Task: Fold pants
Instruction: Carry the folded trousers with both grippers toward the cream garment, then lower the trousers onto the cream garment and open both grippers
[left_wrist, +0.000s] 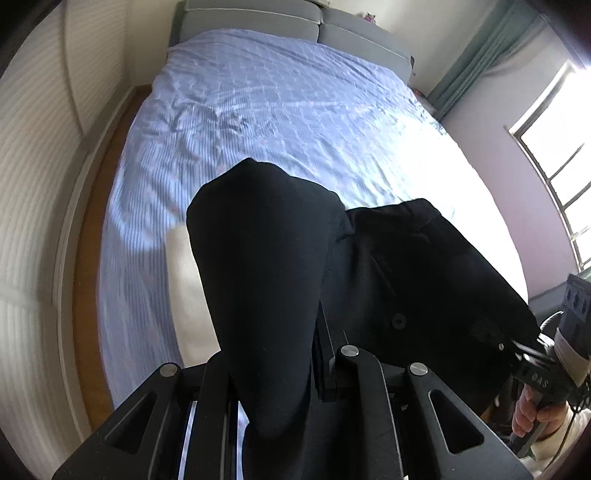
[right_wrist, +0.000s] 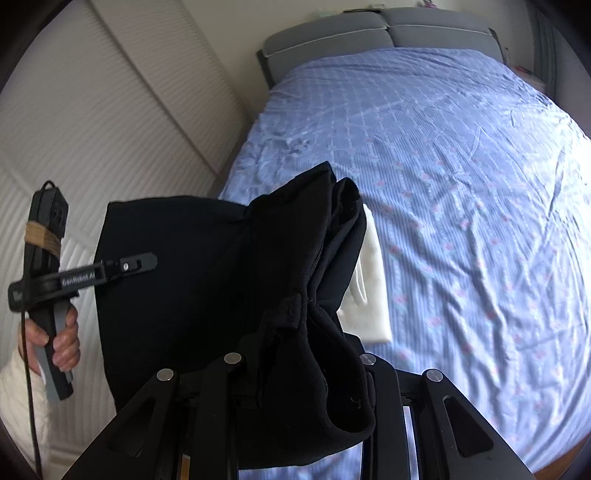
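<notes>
Black pants (left_wrist: 280, 266) hang in the air above the bed (left_wrist: 280, 96), held between both grippers. My left gripper (left_wrist: 317, 354) is shut on one end of the pants' top edge; the cloth drapes over its fingers. It also shows in the right wrist view (right_wrist: 147, 261), clamped on the cloth's left edge. My right gripper (right_wrist: 295, 350) is shut on the other end, bunched black cloth (right_wrist: 295, 280) covering its fingers. It shows in the left wrist view (left_wrist: 517, 347) at the pants' right corner.
The bed has a blue patterned sheet (right_wrist: 461, 184) and a grey headboard (right_wrist: 369, 33). A white folded item (right_wrist: 369, 288) lies on the sheet beneath the pants. White ribbed wardrobe doors (right_wrist: 92, 129) stand to the left; a window (left_wrist: 554, 155) is at the right.
</notes>
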